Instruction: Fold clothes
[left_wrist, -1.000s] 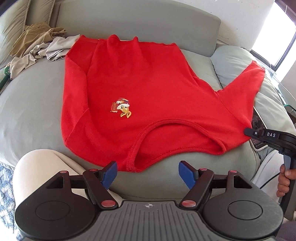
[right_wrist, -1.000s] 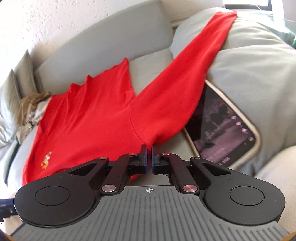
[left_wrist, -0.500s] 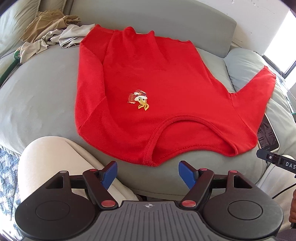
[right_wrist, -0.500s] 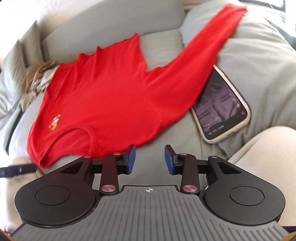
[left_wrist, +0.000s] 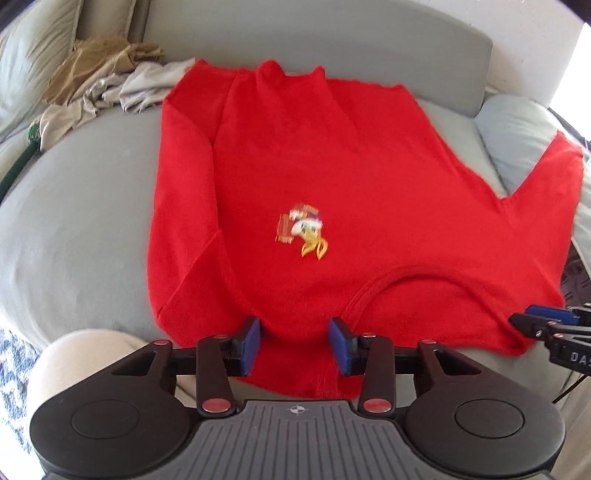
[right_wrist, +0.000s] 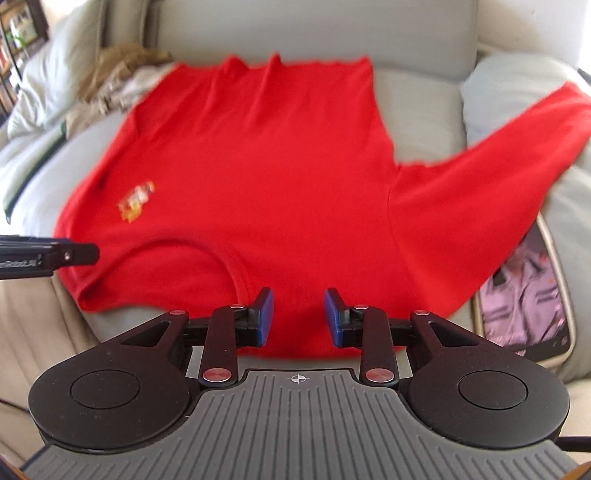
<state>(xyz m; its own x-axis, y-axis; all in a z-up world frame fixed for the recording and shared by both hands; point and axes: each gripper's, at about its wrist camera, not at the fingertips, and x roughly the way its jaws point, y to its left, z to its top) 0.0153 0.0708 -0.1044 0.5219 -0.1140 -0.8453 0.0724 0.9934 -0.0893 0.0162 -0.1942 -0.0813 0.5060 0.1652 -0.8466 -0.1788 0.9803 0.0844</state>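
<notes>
The red sweater (left_wrist: 332, 192) lies spread flat, front up, on the grey sofa (left_wrist: 74, 229), its neckline towards the near edge and its hem up against the backrest. A small cartoon emblem (left_wrist: 303, 232) sits on the chest. One sleeve (left_wrist: 184, 177) is folded in along the body; the other sleeve (right_wrist: 498, 147) stretches out over a pale cushion (right_wrist: 517, 81).

The left gripper (left_wrist: 294, 345) hovers at the collar's near edge, fingers spread, nothing between them. The right gripper (right_wrist: 298, 319) is over the shoulder nearest it, fingers likewise apart and empty.

Just beside the outstretched sleeve a phone (right_wrist: 524, 295) lies with its screen lit. A heap of beige clothes (left_wrist: 99, 85) is bunched at the far corner of the sofa.
</notes>
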